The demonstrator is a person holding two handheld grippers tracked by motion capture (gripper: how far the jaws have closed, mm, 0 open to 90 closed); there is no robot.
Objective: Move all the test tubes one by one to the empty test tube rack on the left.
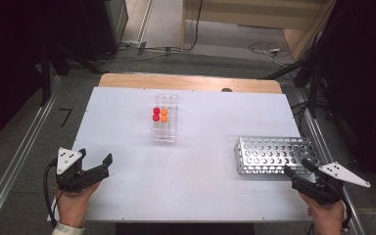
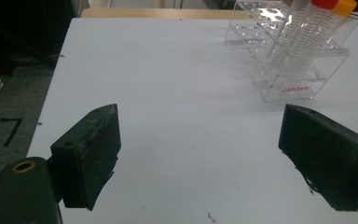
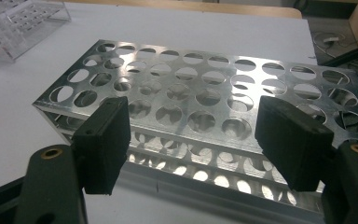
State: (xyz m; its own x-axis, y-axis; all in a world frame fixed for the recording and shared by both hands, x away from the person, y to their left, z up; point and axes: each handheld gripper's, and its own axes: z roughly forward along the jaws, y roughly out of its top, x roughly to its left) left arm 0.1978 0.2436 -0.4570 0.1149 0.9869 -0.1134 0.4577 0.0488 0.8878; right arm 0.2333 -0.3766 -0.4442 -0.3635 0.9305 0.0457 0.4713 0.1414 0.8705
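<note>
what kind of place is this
Probably a lab-style recording setup: a clear plastic test-tube rack holding red- and orange-capped tubes, an empty perforated metal tube rack, and a white table with cables on the floor behind.

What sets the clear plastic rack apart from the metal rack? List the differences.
1. The clear plastic tube rack is see-through; the metal tube rack is opaque, shiny and perforated.
2. The clear plastic tube rack holds four capped tubes, two with red caps and two with orange caps; the metal tube rack holds none.
3. In the high view, the clear plastic tube rack runs front to back, the metal tube rack side to side.
Both rest on the white table.
</note>
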